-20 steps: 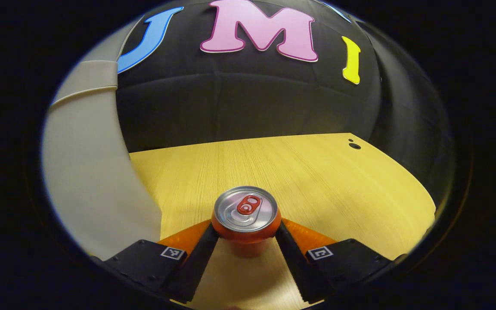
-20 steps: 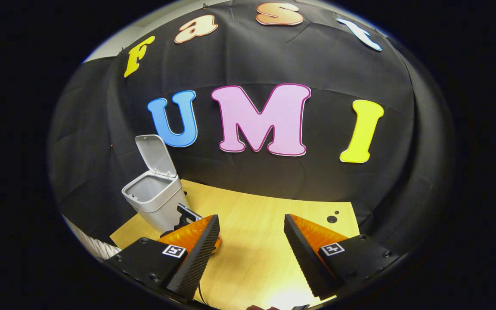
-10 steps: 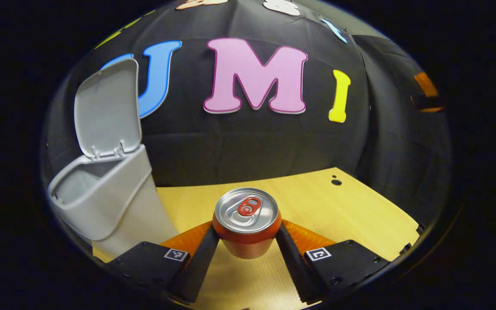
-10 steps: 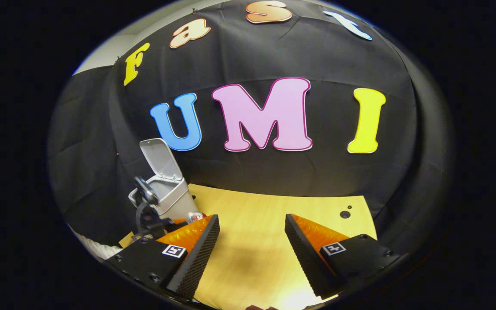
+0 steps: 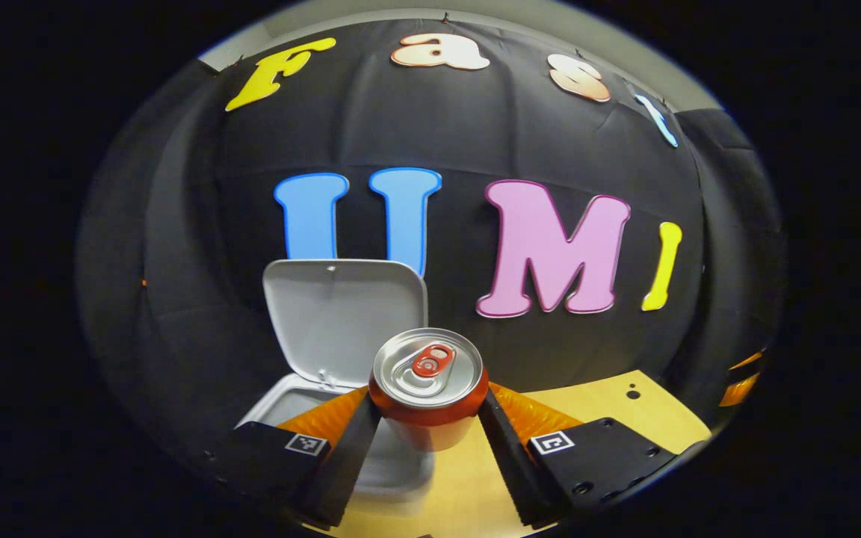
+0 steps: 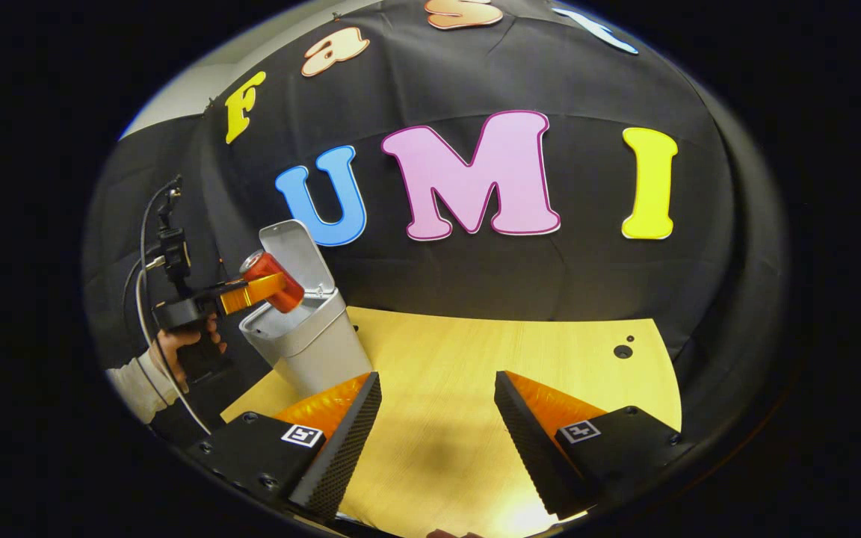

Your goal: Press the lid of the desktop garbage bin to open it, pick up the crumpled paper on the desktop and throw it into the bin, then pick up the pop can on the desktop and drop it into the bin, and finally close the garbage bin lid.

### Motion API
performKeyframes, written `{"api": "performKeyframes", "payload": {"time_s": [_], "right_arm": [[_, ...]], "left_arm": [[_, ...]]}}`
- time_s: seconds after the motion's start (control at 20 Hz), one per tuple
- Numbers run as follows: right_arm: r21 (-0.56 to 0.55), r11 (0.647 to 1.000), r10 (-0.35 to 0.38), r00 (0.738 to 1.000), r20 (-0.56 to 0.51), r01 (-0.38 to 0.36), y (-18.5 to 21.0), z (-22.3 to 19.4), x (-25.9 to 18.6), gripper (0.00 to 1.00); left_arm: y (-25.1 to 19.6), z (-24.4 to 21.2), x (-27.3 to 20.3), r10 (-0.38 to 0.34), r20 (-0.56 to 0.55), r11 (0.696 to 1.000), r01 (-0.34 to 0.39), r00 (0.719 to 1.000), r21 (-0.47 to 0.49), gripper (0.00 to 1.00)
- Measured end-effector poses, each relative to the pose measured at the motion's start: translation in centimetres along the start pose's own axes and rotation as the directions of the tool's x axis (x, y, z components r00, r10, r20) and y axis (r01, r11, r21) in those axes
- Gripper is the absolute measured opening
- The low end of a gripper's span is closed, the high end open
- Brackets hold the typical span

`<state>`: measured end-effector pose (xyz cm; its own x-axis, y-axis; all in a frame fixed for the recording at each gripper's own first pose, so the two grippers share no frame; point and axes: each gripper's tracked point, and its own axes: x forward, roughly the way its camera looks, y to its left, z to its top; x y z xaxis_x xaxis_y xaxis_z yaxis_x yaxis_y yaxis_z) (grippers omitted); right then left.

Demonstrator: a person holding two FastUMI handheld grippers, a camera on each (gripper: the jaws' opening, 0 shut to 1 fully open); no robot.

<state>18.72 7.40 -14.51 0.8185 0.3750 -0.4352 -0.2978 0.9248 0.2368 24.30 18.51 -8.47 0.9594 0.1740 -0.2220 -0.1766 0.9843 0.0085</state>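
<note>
We see a light wooden tabletop (image 6: 490,359) with fine straight grain, bounded behind by a black cloth wall (image 6: 475,284) that hangs in soft folds. Near the table's far right corner we note 2 dark round holes (image 6: 622,350), 1 larger and 1 smaller, close together. In the left gripper view, the same tabletop (image 5: 610,407) meets the cloth (image 5: 199,246).

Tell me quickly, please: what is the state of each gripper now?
Left gripper: closed on the pop can, held above the open garbage bin.
Right gripper: open, holding nothing, over the table.
</note>
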Motion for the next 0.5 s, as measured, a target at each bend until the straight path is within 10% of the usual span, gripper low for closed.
{"api": "performKeyframes", "payload": {"time_s": [0.5], "right_arm": [[0.035, 0.999, -0.007, 1.000, -0.020, 0.008, -1.3, -1.0, -1.5, 0.98]], "left_arm": [[4.6, -7.0, 2.8, 0.055, -0.235, 0.998, -0.051, 0.971, 0.023, 0.86]]}}
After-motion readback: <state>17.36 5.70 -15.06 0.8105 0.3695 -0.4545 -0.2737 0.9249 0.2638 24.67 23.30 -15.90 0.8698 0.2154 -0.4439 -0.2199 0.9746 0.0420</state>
